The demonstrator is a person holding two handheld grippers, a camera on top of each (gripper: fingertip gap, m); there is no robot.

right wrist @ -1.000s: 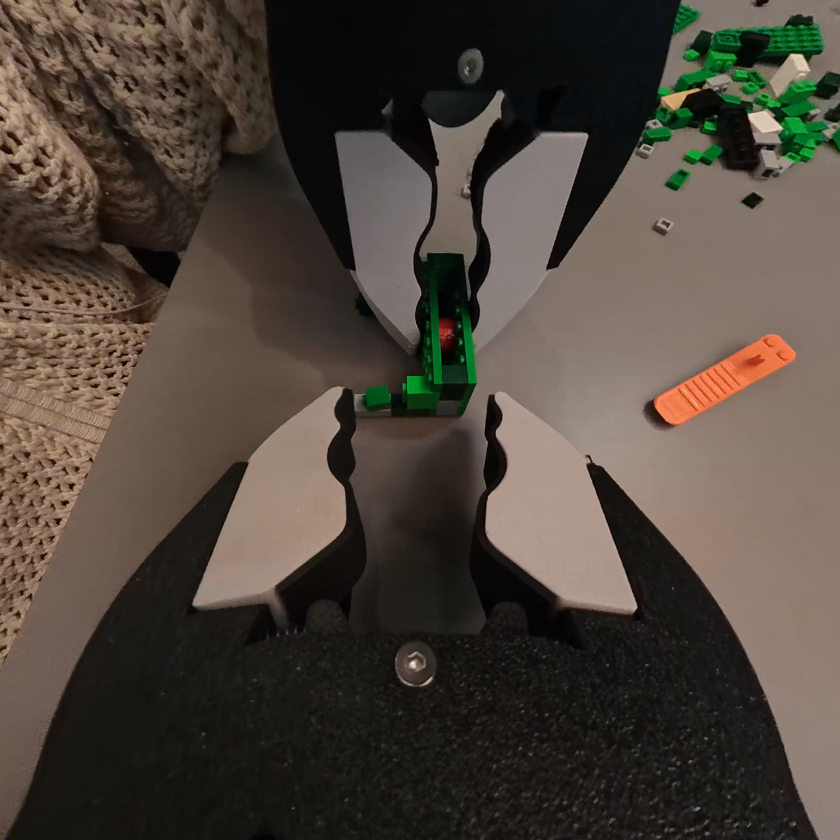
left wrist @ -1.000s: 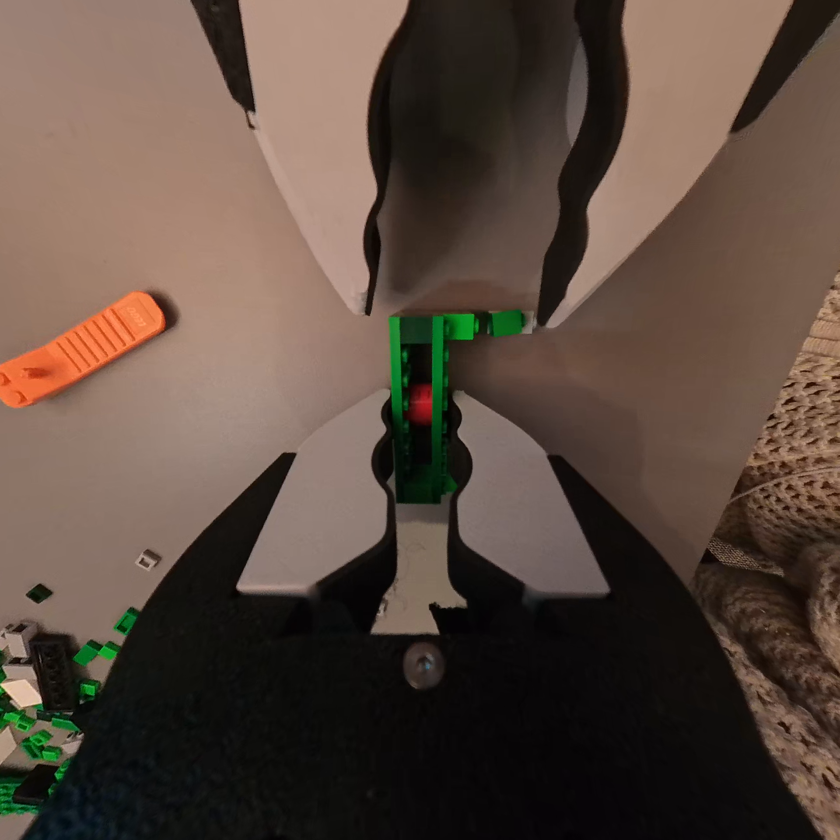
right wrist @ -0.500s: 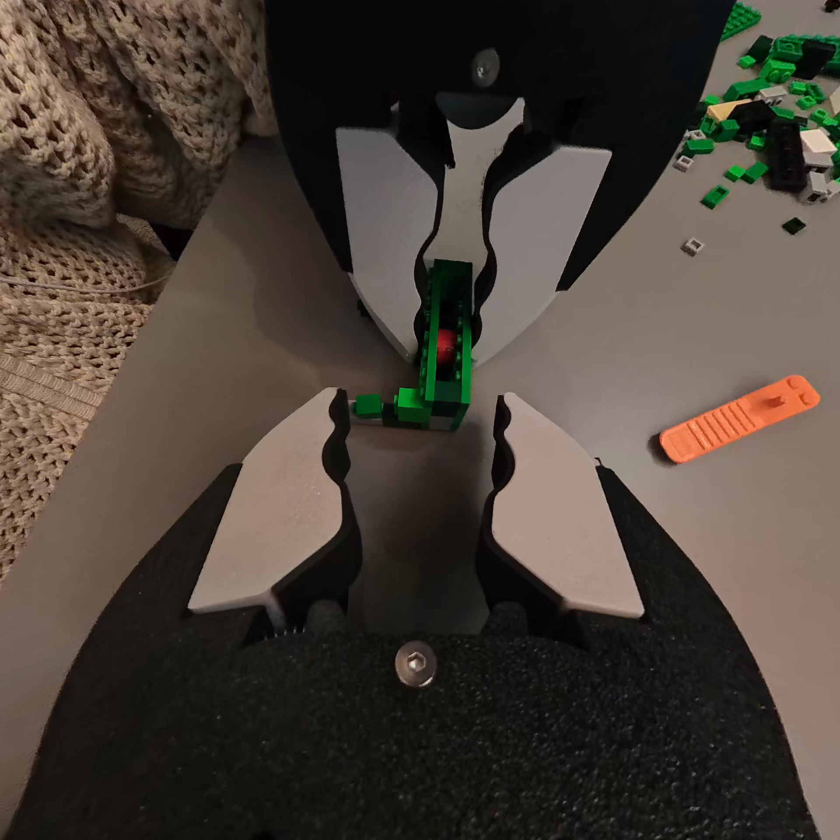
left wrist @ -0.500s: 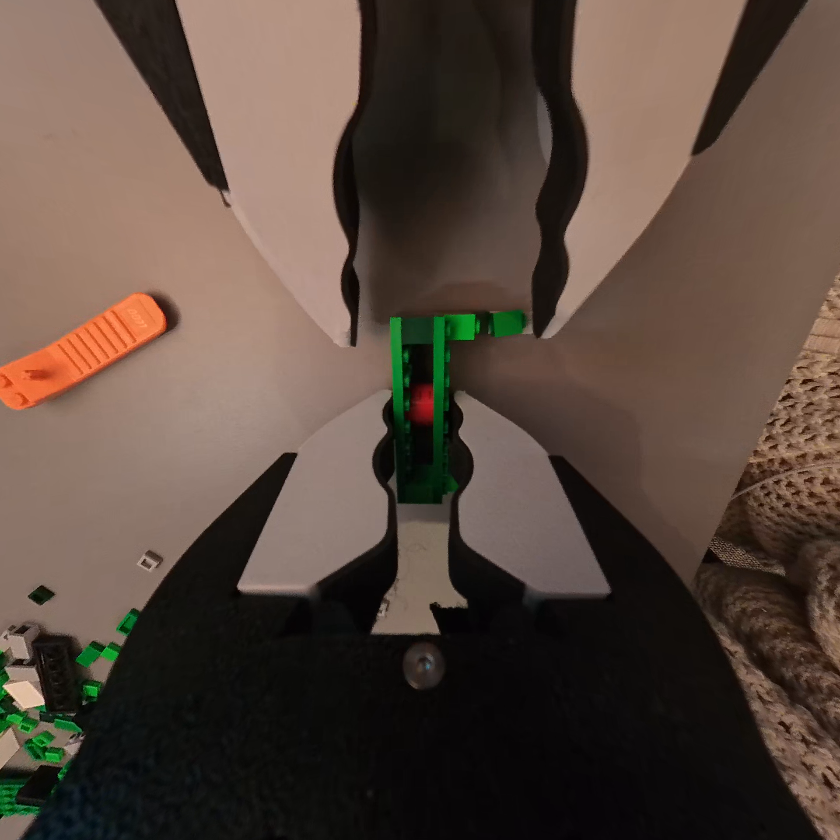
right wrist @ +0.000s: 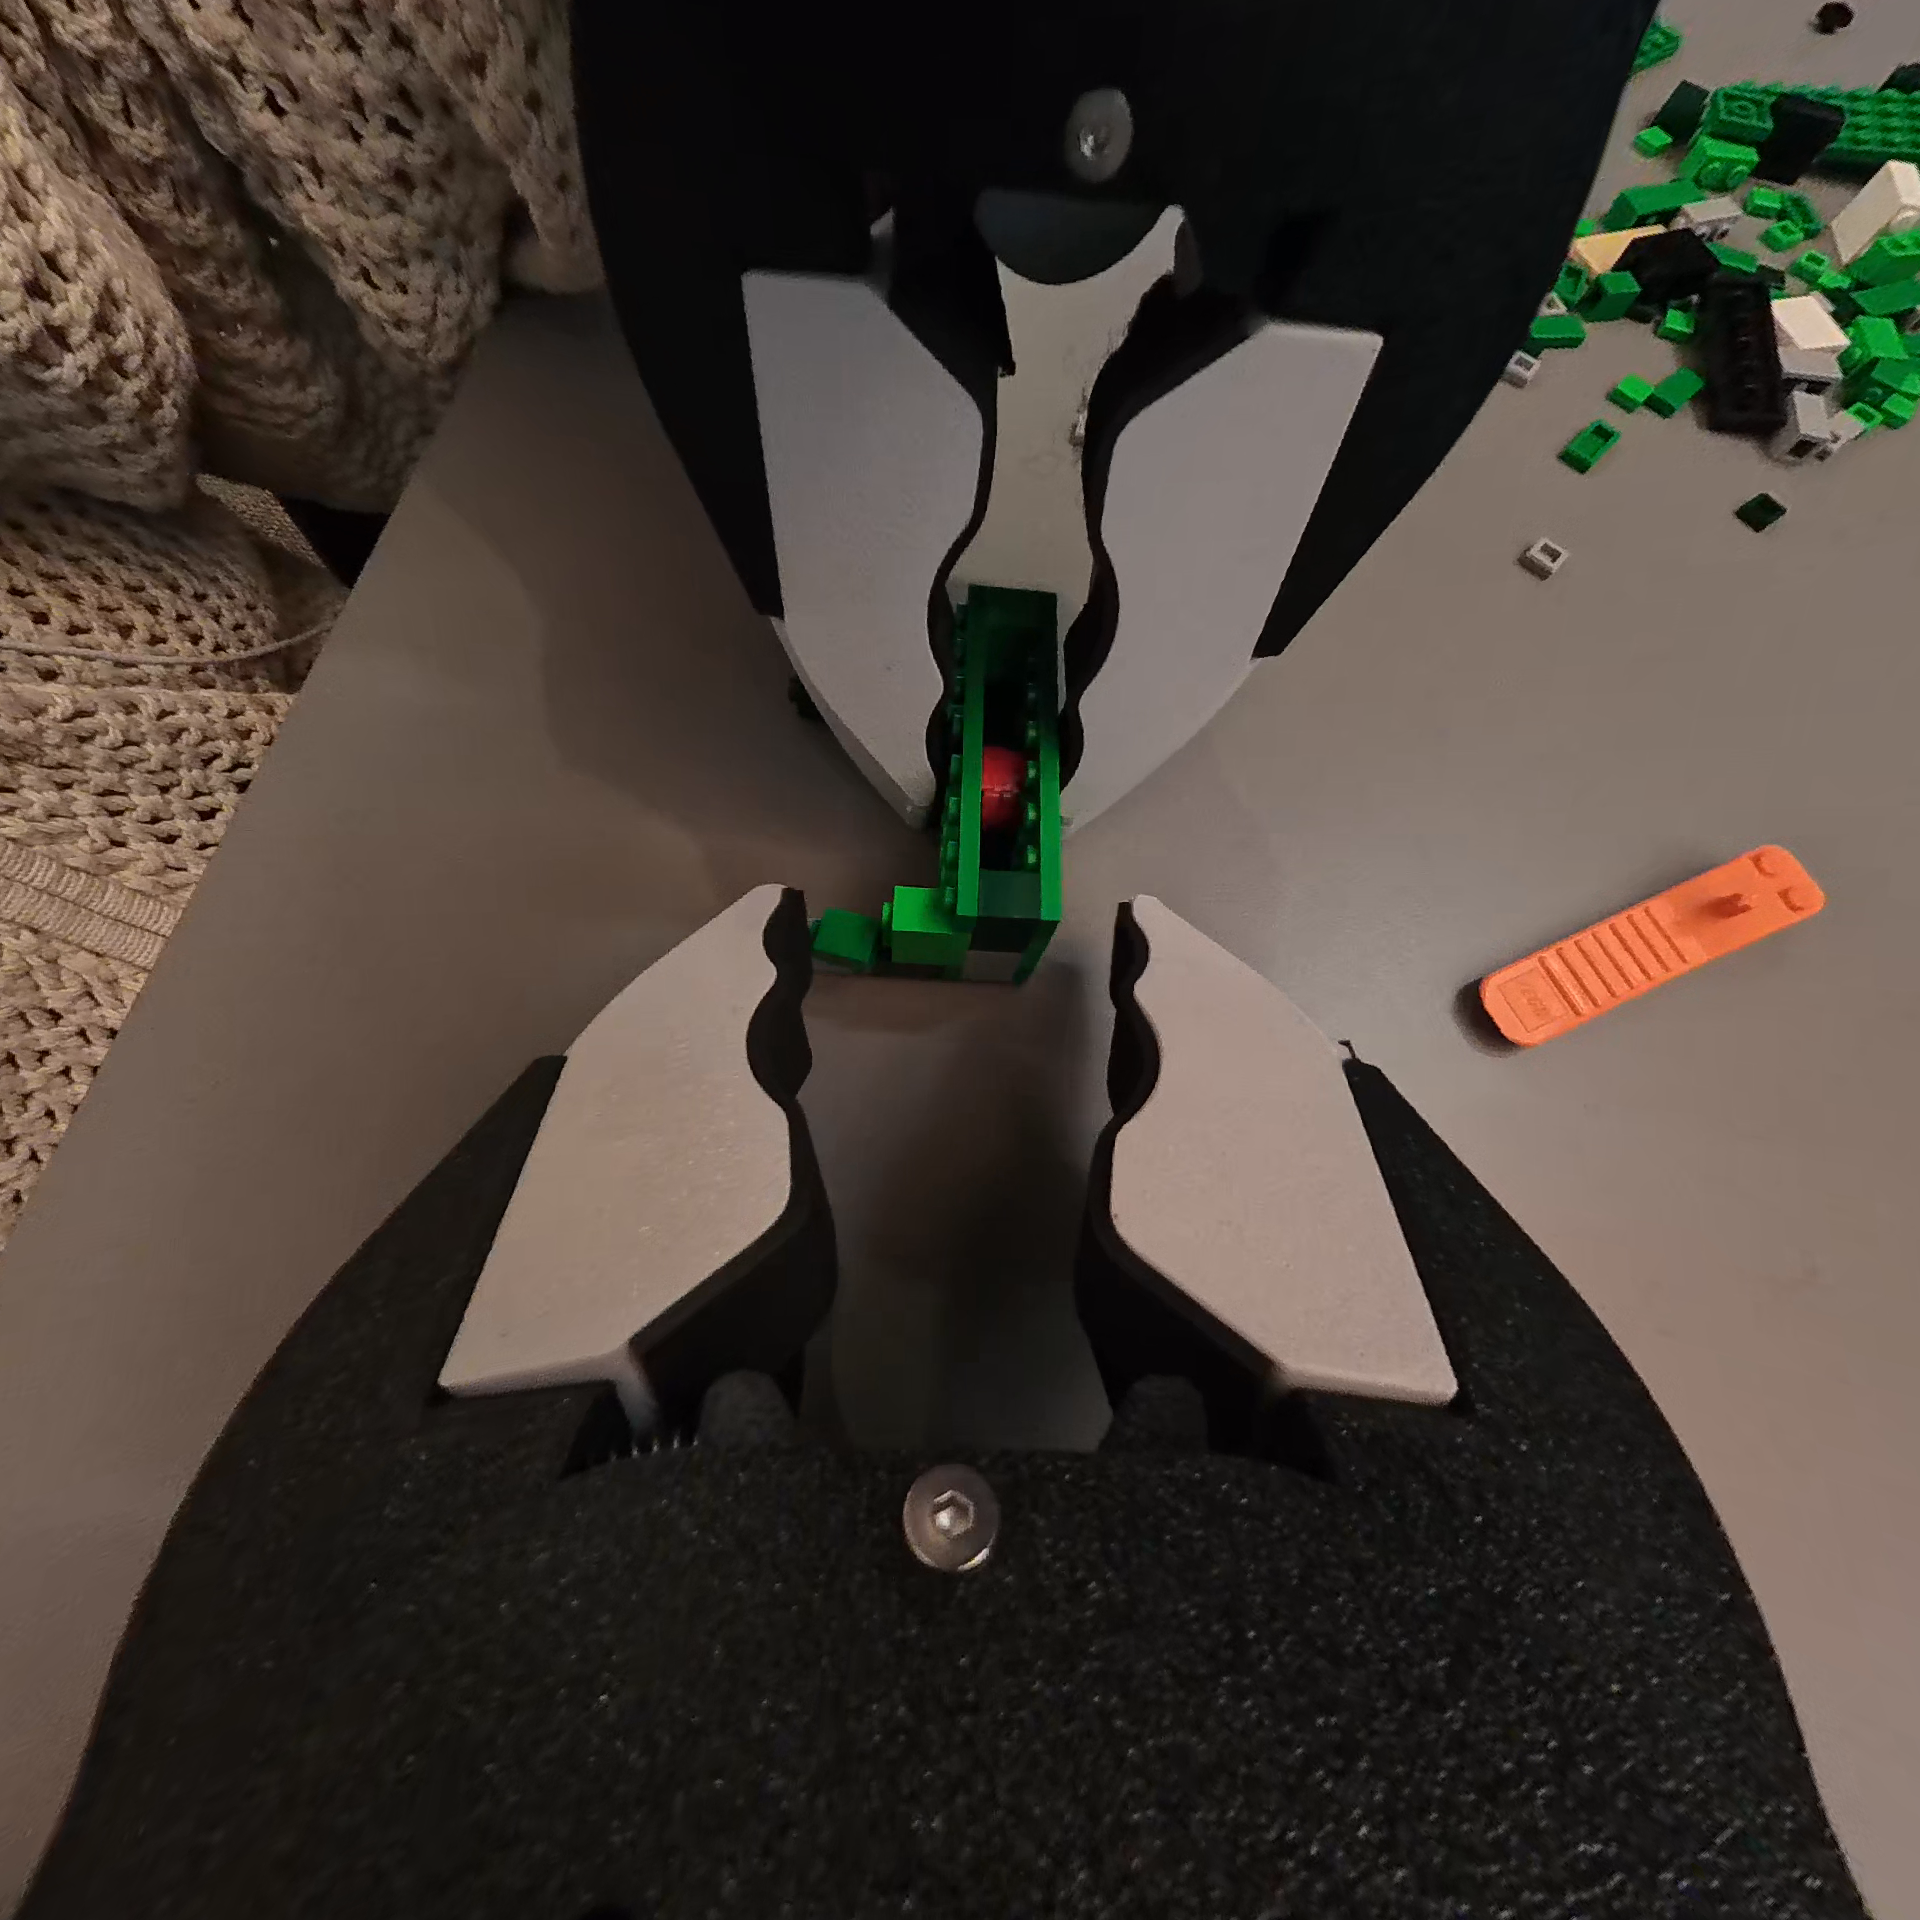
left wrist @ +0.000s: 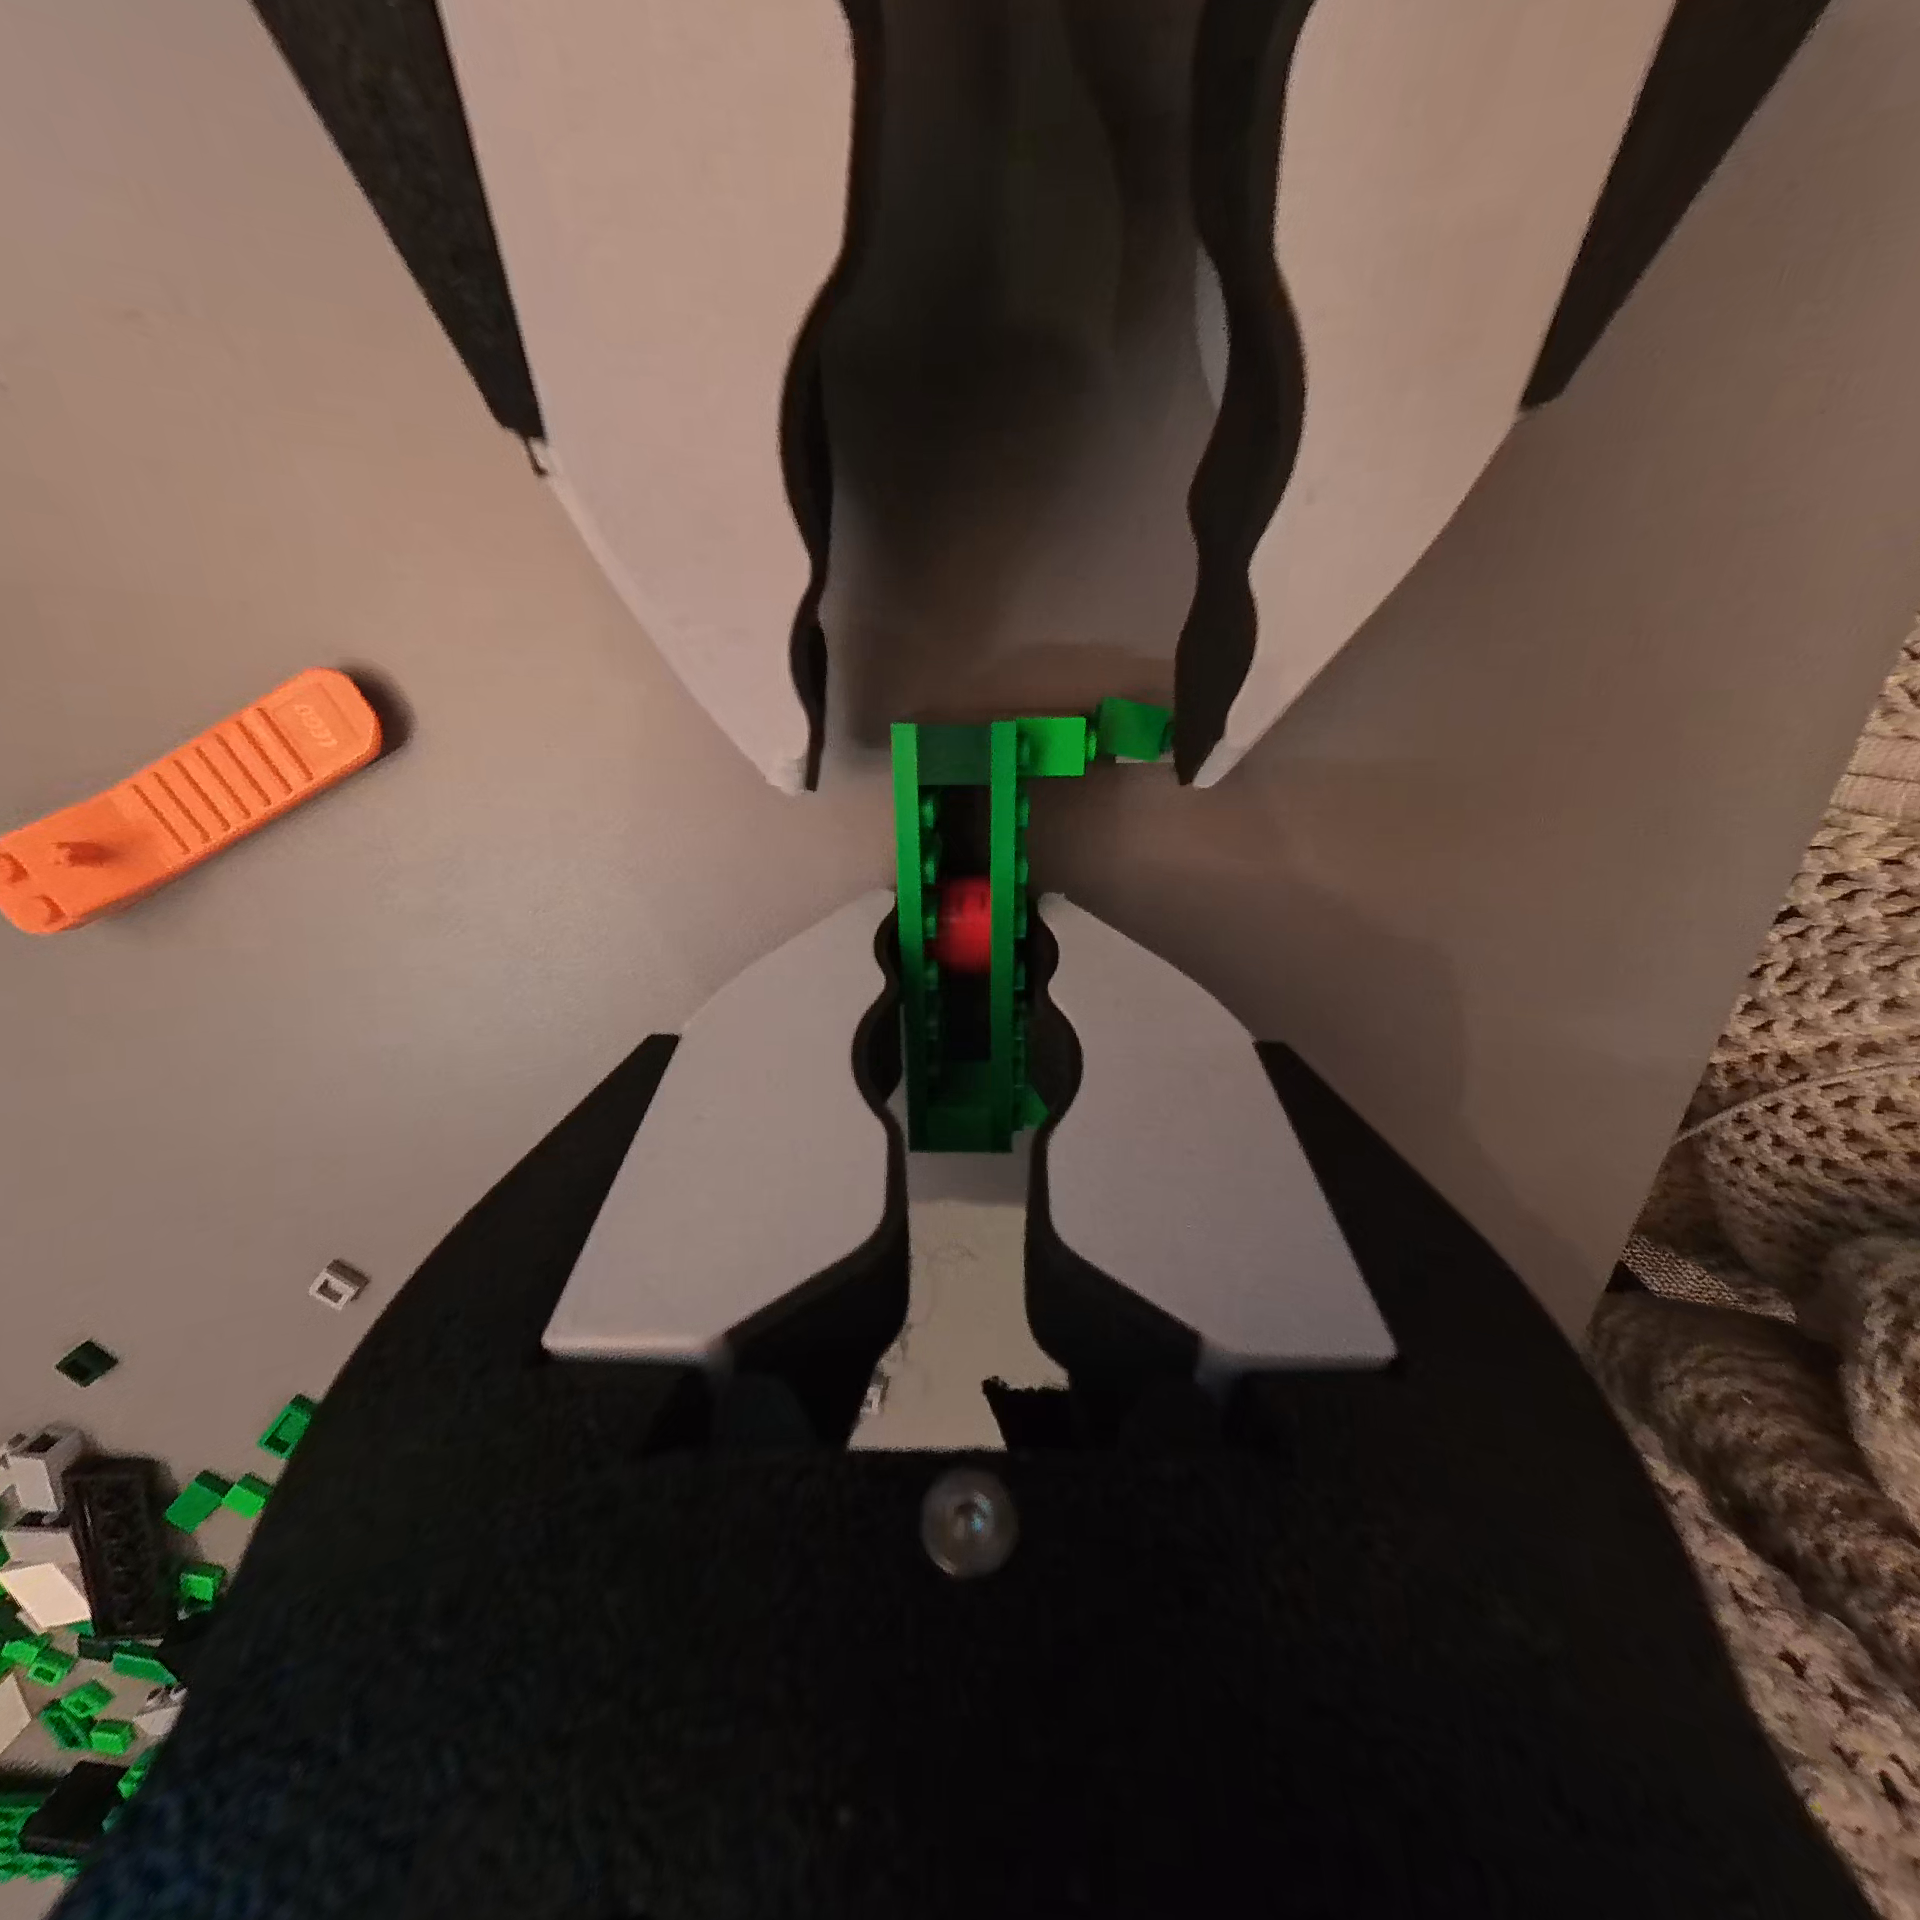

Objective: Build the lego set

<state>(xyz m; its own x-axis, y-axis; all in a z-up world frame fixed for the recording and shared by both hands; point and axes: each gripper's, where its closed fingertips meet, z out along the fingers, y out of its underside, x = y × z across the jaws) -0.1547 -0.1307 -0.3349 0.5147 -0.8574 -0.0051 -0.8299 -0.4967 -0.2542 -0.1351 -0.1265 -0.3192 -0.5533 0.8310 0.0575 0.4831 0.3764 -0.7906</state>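
My left gripper [left wrist: 966,914] is shut on a long green lego assembly [left wrist: 1003,831] with a red round piece [left wrist: 961,920] inside, held just above the grey table [left wrist: 520,987]. A short green arm with a small end piece [left wrist: 1132,727] sticks out sideways at its far end. My right gripper [right wrist: 956,925] faces it, open and empty, its fingertips on either side of that far end. One right finger [right wrist: 675,1091] touches the small end piece [right wrist: 847,935], which sits tilted. The right wrist view shows the left gripper [right wrist: 997,816] clamping the assembly [right wrist: 1039,769].
An orange brick separator [left wrist: 187,800] [right wrist: 1652,945] lies on the table. A pile of loose green, black and white bricks [left wrist: 83,1590] [right wrist: 1766,281] is beyond it. A knitted beige blanket [left wrist: 1766,1247] [right wrist: 156,416] lies past the table edge. My two grippers' fingertips are within a few centimetres of each other.
The right gripper has moved in around the assembly's far end. Its finger now touches the small green end piece, which has tilted. The left gripper's hold is unchanged.
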